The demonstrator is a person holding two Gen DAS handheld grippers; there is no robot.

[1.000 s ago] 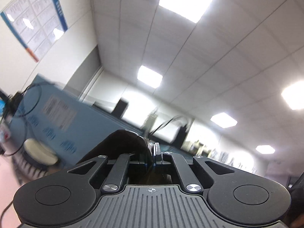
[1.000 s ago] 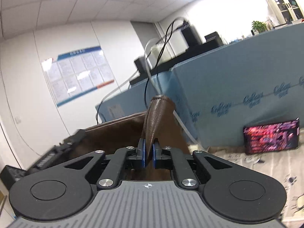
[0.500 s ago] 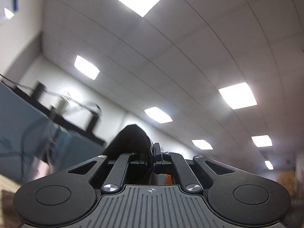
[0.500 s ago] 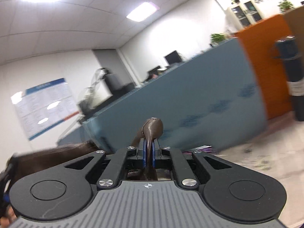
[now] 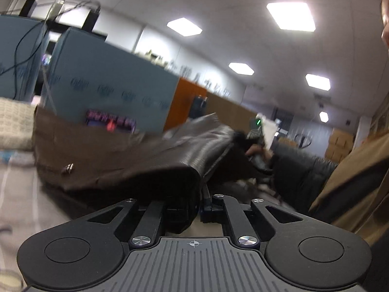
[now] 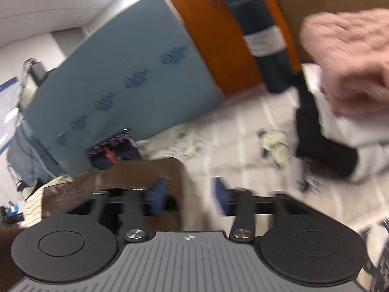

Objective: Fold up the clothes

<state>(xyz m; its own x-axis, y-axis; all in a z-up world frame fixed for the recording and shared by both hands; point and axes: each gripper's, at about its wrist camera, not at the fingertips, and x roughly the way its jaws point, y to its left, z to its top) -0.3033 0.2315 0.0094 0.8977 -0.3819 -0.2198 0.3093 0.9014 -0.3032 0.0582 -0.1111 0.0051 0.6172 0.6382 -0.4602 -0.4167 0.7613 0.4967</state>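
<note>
Between the barely parted fingers of the left gripper (image 5: 200, 205), a fold of the brown leather garment (image 5: 136, 155) is pinched. The right gripper (image 6: 189, 194) has just been opening; nothing is pressed by its pads, the garment's edge lying just beyond the left one. A fold seems laid down; release and smoothing are called for.
</note>
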